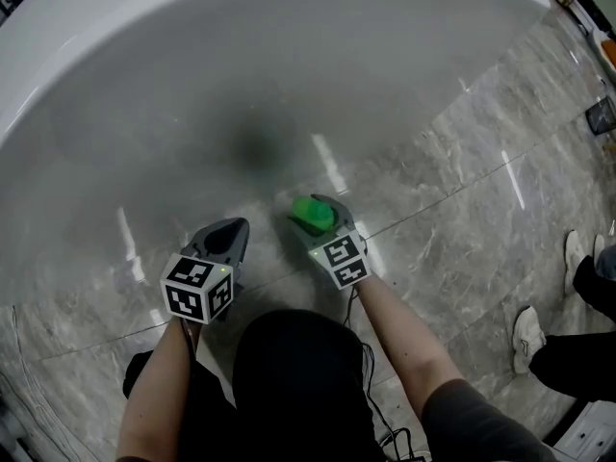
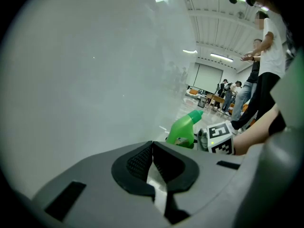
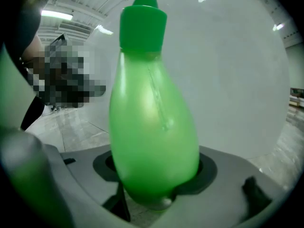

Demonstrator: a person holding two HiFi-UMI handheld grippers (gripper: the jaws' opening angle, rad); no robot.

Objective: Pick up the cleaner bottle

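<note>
The green bottle (image 3: pixel 152 127) stands upright on the tiled floor (image 1: pixel 462 210) beside the white tub (image 1: pixel 241 65), clasped between the wide jaws of the right gripper (image 1: pixel 318 221). The left gripper (image 2: pixel 153 148) is pinched together with nothing in it, near the tub too.

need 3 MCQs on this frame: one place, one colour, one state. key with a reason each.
1. Where is the cleaner bottle? A) between the right gripper's jaws B) on a shelf C) lying flat on the floor
2. Its cap is: A) white B) green C) red
3. The left gripper's jaws are: A) wide apart B) on the bottle C) together, empty

Key: 1A, it stands upright between that gripper's jaws in its own view; 2B, the cap matches the green body; 3C, the jaws meet with nothing between.
</note>
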